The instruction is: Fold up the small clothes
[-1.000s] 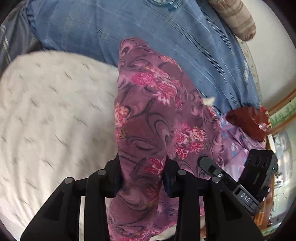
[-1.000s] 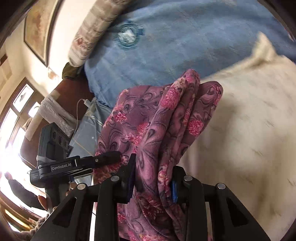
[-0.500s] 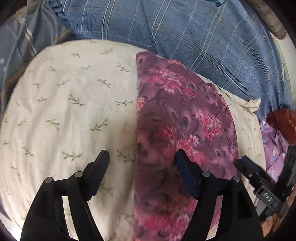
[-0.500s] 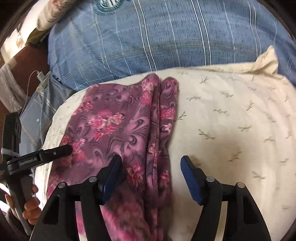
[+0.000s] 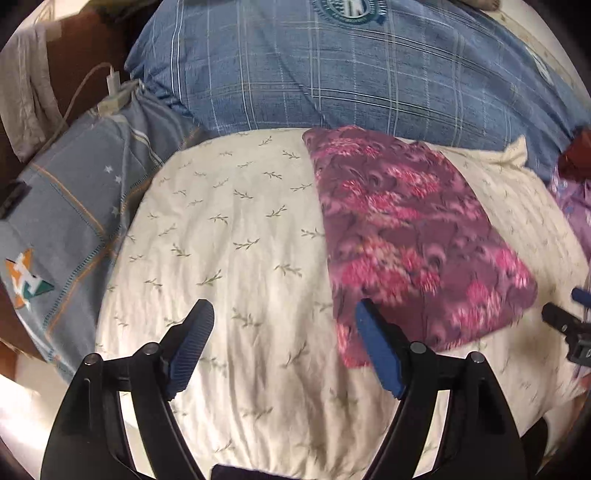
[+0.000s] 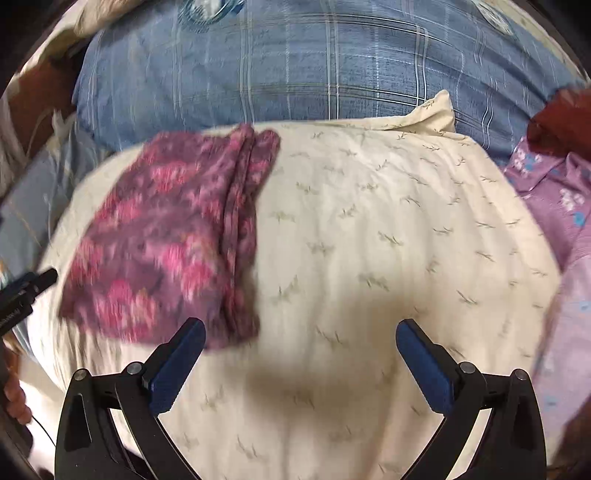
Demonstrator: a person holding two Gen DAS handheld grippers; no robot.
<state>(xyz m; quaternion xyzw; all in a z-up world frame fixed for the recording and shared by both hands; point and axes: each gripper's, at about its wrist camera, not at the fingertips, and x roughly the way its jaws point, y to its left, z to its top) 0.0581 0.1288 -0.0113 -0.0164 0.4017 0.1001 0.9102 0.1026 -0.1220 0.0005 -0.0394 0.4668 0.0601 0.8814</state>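
Purple floral garment (image 5: 410, 236) lies folded on the cream pillow (image 5: 236, 236); left gripper (image 5: 284, 347) and right gripper (image 6: 301, 363) hover wide open, empty. Likely next: fetching another garment.

I see a cream pillow (image 5: 236, 258) printed with small leafy sprigs filling the middle of both views, and behind it, touching its far edge, a big blue plaid cushion (image 5: 332, 81) with a round teal emblem (image 5: 347, 11) near its top. Off to the left in my left wrist view lies a grey-blue blanket (image 5: 74, 206) with orange lines, small white stars and an orange-and-green patch, and above it a white charger with its cable (image 5: 112, 83) against dark brown wood. On the right of my right wrist view a lilac cloth with blue flowers (image 6: 561, 210) lies beside the pillow, with something dark red (image 6: 557, 118) just above it.
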